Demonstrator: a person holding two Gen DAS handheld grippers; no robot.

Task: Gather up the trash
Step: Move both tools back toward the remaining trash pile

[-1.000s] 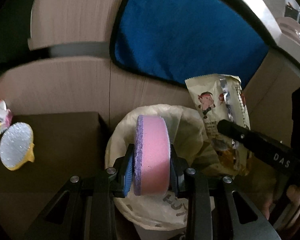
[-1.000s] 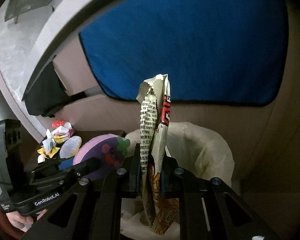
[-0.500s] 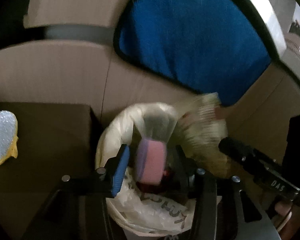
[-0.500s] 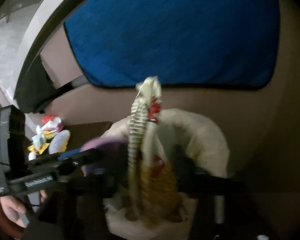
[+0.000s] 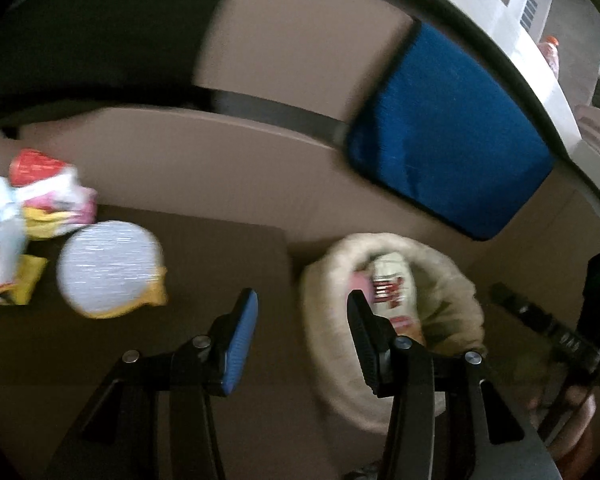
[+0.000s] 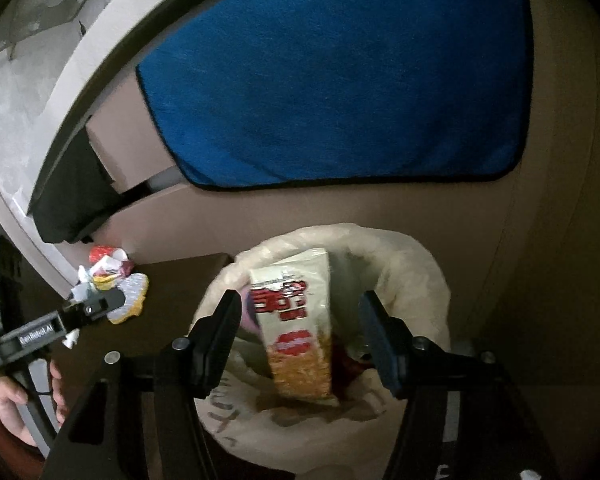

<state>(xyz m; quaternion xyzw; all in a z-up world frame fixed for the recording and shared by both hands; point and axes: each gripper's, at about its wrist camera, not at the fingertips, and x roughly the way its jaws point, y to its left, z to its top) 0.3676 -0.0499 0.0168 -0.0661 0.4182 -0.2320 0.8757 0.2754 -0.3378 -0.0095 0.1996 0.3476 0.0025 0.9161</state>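
Note:
The bin with a cream plastic liner [image 6: 420,256] stands below my right gripper [image 6: 300,296], which is open above it. A beige and red snack wrapper [image 6: 296,312] lies loose inside, beside a pink and purple sponge [image 6: 247,312]. In the left wrist view my left gripper [image 5: 302,296] is open and holds nothing, over the edge of the dark table [image 5: 220,248], with the bin [image 5: 452,276] to its right and the wrapper [image 5: 392,284] inside it. On the table lie a silver-faced yellow sponge [image 5: 108,268] and crumpled wrappers [image 5: 48,196].
A blue cloth [image 6: 340,80] hangs on the beige wall behind the bin. A person's hand [image 6: 8,404] holds the left gripper's handle at the lower left. The right gripper's dark finger [image 5: 540,320] shows at the right edge of the left wrist view.
Both grippers opened. The pink sponge and the snack wrapper dropped into the bin. My left gripper then swung left, toward the table with the trash pile.

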